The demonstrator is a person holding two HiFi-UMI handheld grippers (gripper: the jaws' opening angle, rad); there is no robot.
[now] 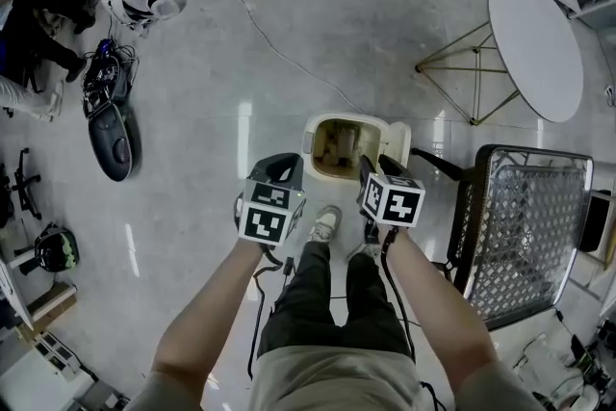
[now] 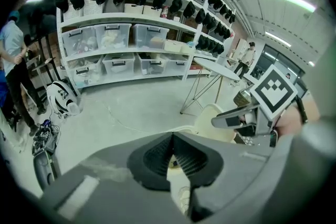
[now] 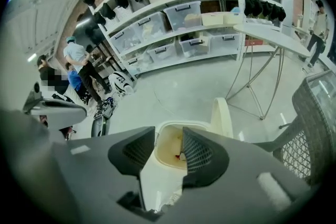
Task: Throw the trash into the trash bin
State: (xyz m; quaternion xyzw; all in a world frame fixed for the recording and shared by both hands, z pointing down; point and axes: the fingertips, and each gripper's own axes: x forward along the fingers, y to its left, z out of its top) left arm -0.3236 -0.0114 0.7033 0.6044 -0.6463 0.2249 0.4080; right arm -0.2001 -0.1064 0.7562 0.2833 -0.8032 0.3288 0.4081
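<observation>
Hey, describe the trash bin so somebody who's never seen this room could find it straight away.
Find the round white table, then the metal mesh chair nearer the person. Left of that chair, before the person's shoes, stands the trash bin: the only cream box, lid flipped up.

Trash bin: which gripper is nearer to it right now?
Right. The right gripper hangs over the open rim of the trash bin, jaws apart and empty. The left gripper, jaws together, sits just off its left side in the head view.
</observation>
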